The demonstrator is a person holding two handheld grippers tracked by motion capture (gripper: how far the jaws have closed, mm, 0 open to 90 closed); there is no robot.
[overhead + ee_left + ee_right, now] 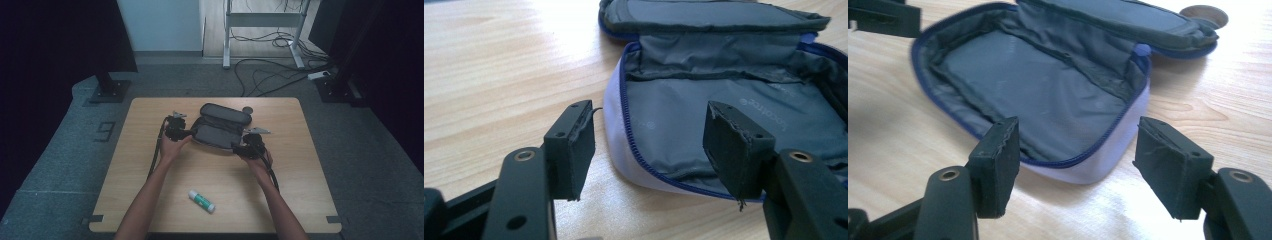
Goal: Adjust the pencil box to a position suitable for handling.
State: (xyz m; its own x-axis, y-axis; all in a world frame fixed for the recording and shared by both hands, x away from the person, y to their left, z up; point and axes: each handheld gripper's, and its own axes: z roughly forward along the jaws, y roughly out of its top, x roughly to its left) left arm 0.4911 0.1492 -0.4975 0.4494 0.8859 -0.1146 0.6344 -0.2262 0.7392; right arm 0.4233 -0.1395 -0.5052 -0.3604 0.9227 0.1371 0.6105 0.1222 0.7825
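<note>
An unzipped pouch (220,127) with grey lining, a blue zipper and a pale lilac wall lies flat at the table's middle, its lid (225,114) folded back on the far side. My left gripper (188,134) is at the pouch's left end. In the left gripper view the left gripper (651,112) is open, its jaws astride the pouch (704,95) rim without pressing it. My right gripper (238,146) is at the near right corner. In the right gripper view the right gripper (1080,125) is open around that corner of the pouch (1038,85).
A white and green glue stick (201,200) lies near the front of the wooden table (300,170). A small dark round disc (247,110) sits beyond the pouch's right end. Cables trail from both grippers toward the front edge.
</note>
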